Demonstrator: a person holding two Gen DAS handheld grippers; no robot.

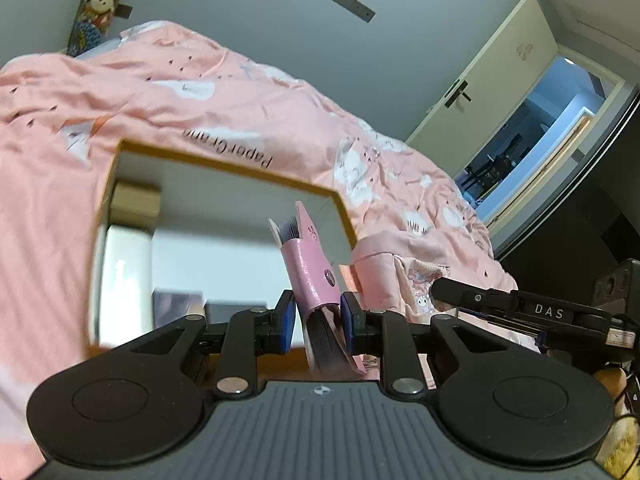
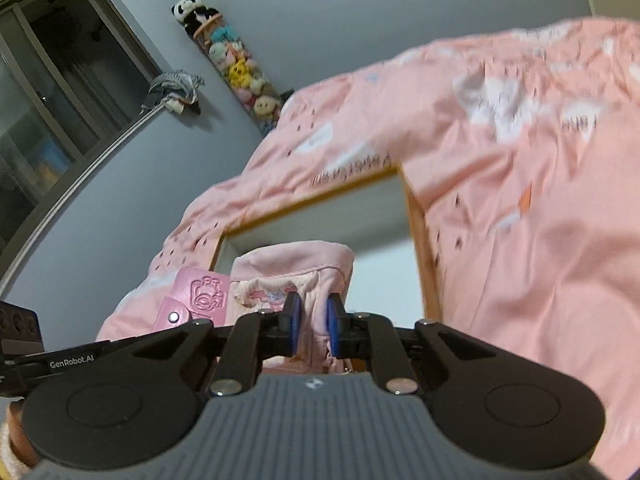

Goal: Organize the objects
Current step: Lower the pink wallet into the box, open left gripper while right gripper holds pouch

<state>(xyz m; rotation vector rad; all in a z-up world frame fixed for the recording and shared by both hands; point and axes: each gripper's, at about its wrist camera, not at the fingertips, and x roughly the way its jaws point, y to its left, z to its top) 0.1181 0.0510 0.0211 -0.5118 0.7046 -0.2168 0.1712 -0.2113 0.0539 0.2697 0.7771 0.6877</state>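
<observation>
The pink leather card wallet [image 1: 310, 276] is clamped in your left hand-held gripper [image 1: 318, 322] over the pink bed, while your right hand-held gripper [image 2: 313, 330] pinches a pale-pink fabric pouch [image 2: 296, 268].

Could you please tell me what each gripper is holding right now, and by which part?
The left gripper clamps a pink leather card holder near its lower end; the right gripper pinches a pink fabric pouch by its lower edge.

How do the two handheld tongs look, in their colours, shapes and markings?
Both are alike. The left tongs and the right tongs have a grey ribbed body with a small round logo, black link arms with silver pivot pins, two round black discs and blue pads. White lettering shows on their black sides: "DAS" on one, "GenRobot.AI" on the other.
</observation>
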